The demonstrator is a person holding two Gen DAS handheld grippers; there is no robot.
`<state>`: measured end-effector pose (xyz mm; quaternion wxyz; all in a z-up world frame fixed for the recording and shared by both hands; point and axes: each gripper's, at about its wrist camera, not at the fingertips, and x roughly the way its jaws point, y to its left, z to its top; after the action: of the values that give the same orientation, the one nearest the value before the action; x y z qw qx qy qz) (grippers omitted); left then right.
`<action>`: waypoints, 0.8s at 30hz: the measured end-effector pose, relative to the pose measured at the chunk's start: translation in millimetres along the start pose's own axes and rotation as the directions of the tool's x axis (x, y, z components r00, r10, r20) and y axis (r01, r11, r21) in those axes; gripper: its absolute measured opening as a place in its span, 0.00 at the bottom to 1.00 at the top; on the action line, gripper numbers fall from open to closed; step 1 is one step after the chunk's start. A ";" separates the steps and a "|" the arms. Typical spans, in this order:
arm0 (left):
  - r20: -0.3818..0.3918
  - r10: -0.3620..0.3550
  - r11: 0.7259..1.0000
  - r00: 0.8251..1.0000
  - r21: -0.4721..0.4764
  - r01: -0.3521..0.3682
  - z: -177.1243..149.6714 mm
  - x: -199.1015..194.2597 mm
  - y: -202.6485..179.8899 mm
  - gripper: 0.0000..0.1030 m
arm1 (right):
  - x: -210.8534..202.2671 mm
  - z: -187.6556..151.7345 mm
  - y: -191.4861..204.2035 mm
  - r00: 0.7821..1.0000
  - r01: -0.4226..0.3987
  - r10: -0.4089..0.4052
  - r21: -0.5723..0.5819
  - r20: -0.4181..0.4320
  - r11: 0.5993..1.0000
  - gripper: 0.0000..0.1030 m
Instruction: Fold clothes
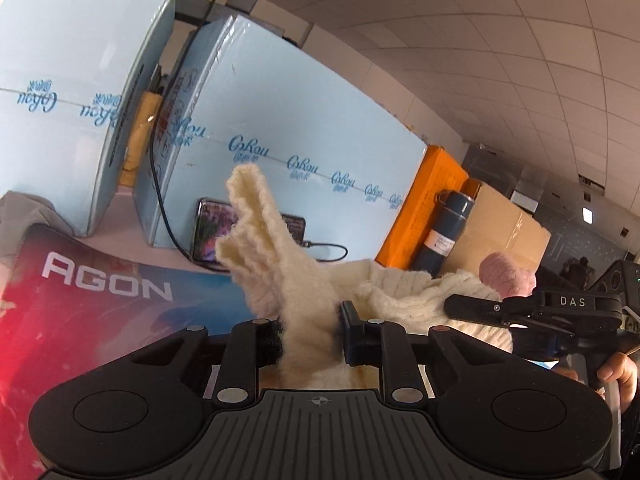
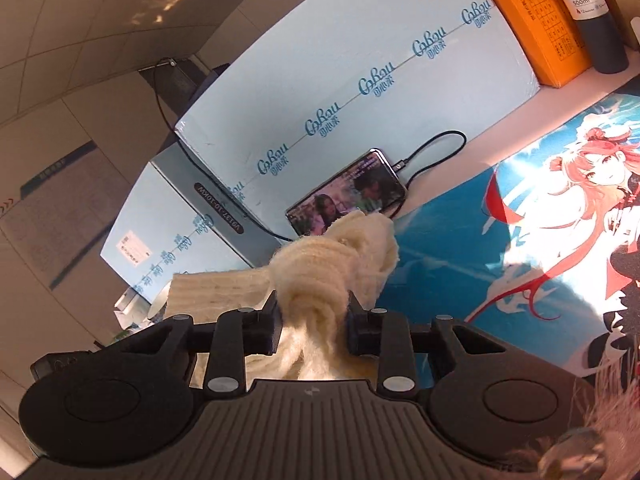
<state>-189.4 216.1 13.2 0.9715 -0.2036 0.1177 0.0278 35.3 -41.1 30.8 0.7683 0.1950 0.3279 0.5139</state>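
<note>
A cream knitted garment [image 1: 276,240] is held up in the air by both grippers. My left gripper [image 1: 310,330] is shut on a bunched fold of it, and a loose end sticks up past the fingers. My right gripper [image 2: 312,320] is shut on another bunched part of the same cream knit [image 2: 320,264]. The right gripper also shows in the left wrist view [image 1: 480,308] at the right, pinching the knit. The cloth stretches between the two grippers above the printed desk mat [image 2: 460,240].
Large light-blue boxes [image 1: 280,120] stand behind the mat. A phone [image 2: 352,196] playing video leans on one, with a cable. An orange box [image 1: 432,200], a dark bottle [image 1: 448,232] and a cardboard box [image 1: 504,236] stand at the right. A pink knit [image 1: 508,276] lies there.
</note>
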 end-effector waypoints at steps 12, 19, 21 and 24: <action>0.265 0.253 0.966 0.930 -0.120 -0.228 55.8 -62.5 81.6 0.20 | 98.5 5.3 102.0 0.981 -0.190 0.192 -0.188 -0.010 0.964 0.27; 0.202 0.472 0.871 0.858 -0.257 -0.419 43.4 -52.6 146.7 0.19 | 189.5 -31.7 135.6 0.990 -0.138 0.119 -0.363 -0.073 0.921 0.27; 0.155 0.509 0.843 0.847 -0.287 -0.455 38.3 -46.5 162.6 0.19 | 213.8 -39.6 135.7 0.994 -0.095 0.066 -0.395 -0.087 0.914 0.27; 0.056 0.572 0.785 0.818 -0.324 -0.527 30.2 -36.5 181.4 0.20 | 238.3 -48.1 131.8 0.993 -0.030 -0.021 -0.431 -0.113 0.902 0.27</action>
<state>-236.8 394.1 -21.8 0.8855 -0.2998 0.0926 0.3426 -24.7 227.8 8.4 0.7712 -0.0091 0.2492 0.5857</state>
